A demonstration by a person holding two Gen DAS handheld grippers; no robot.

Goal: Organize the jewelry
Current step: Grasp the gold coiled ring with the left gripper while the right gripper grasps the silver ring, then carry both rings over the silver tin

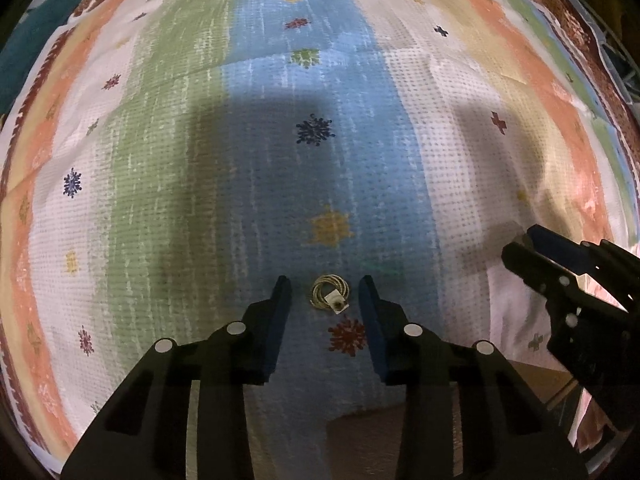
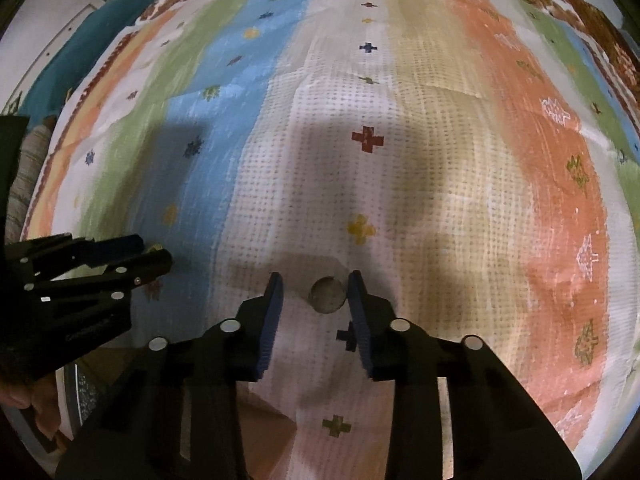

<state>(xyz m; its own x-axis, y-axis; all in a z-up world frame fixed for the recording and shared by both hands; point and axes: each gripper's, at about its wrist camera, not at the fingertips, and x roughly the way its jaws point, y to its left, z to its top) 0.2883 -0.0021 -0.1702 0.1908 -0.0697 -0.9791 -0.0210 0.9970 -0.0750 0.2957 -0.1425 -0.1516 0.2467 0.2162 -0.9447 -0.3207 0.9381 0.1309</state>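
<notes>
Striped cloth [image 1: 328, 152] in green, blue, white, beige and orange covers the worktop, printed with small stars and crosses; no writing can be read anywhere. On the blue stripe lies a small coil of pale gold chain [image 1: 330, 293] with a white tag whose marking is too small to make out. The left tongs [image 1: 325, 285] straddle it, jaws partly open, pads just beside the coil and not pressing on it. On the white stripe a round, dull, coin-like ring piece [image 2: 328, 295] lies in shadow, its detail unclear. The right tongs [image 2: 316, 282] bracket it, partly open; the right pad is very near its rim, and whether it touches I cannot tell. Ahead of both tongs the cloth lies open. Its near edge hangs over the worktop's brown front.
</notes>
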